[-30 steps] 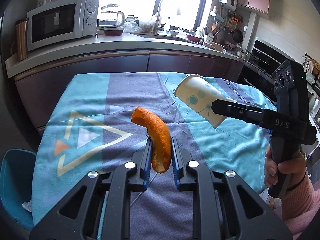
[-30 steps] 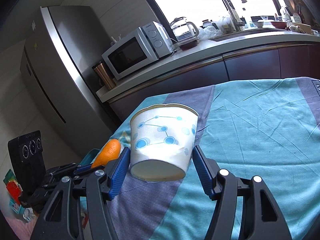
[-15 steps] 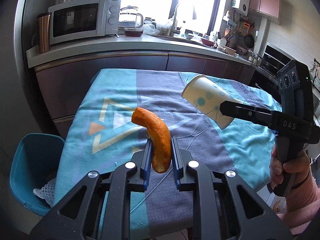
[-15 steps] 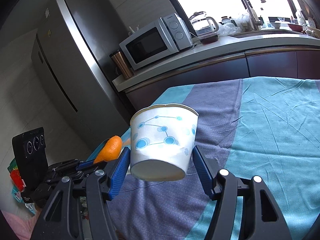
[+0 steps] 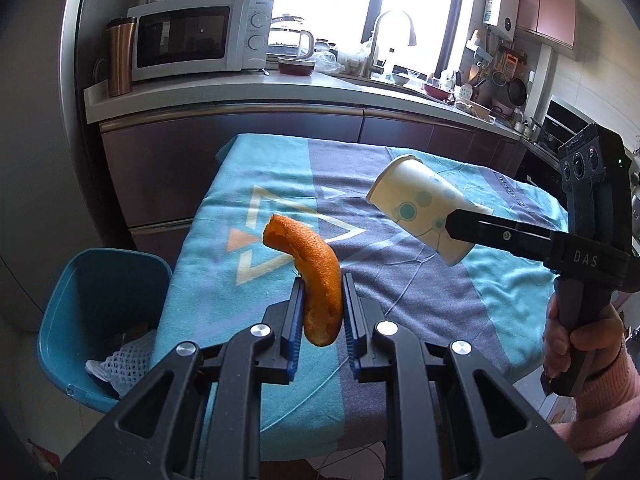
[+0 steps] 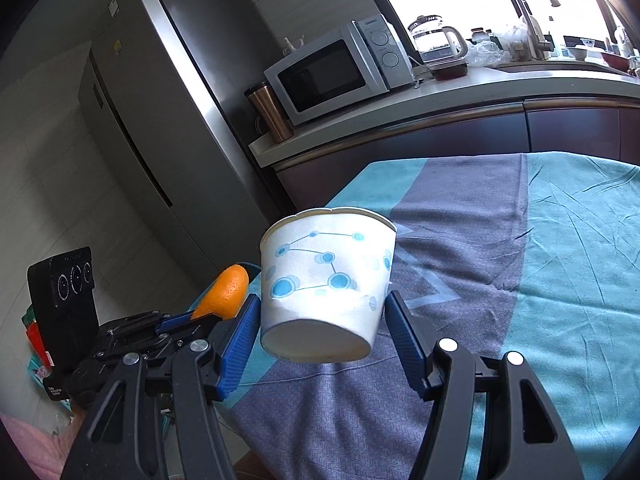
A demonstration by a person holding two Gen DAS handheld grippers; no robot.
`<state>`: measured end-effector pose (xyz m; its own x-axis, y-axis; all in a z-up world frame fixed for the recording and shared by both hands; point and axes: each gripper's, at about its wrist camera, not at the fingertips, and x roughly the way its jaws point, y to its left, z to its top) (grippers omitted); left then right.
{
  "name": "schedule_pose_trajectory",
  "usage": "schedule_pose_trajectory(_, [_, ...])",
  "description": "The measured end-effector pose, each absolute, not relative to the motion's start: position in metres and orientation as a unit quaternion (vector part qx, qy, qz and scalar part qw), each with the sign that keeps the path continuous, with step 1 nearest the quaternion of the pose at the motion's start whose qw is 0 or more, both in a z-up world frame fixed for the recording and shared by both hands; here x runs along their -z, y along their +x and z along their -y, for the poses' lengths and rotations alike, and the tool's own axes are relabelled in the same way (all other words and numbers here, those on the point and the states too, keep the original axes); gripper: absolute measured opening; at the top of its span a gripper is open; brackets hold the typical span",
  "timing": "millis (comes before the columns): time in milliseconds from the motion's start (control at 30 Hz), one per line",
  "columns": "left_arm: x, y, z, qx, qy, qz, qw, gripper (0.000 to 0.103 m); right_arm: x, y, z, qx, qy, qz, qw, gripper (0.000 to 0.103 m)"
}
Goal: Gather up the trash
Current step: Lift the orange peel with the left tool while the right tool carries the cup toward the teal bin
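My left gripper (image 5: 322, 304) is shut on a curved piece of orange peel (image 5: 316, 276) and holds it in the air over the table's left front corner. The peel also shows in the right wrist view (image 6: 224, 292). My right gripper (image 6: 320, 320) is shut on a white paper cup with blue dots (image 6: 326, 280), held tilted above the table; the cup lies to the right in the left wrist view (image 5: 424, 212). A blue trash bin (image 5: 72, 320) stands on the floor left of the table, with white netting (image 5: 120, 364) in it.
The table carries a teal and grey cloth (image 5: 400, 280). Behind it runs a kitchen counter (image 5: 240, 92) with a microwave (image 5: 192, 36), a copper tumbler (image 5: 118, 62), a kettle and a sink tap. A steel fridge (image 6: 160, 92) stands at the left.
Both grippers have moved left and back toward the table's left edge with their loads. The blue bin has come fully into the left wrist view.
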<state>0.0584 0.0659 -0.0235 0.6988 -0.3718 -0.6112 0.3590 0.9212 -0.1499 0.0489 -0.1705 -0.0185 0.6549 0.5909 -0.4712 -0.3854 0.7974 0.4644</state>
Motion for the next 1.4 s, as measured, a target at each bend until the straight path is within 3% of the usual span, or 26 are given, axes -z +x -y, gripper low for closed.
schedule_pose_trajectory(1400, [0.023,0.046,-0.134,0.118,-0.047,-0.321,0.938,0.019,0.020,0.059,0.098,-0.339,0.130,-0.332,0.871,0.062])
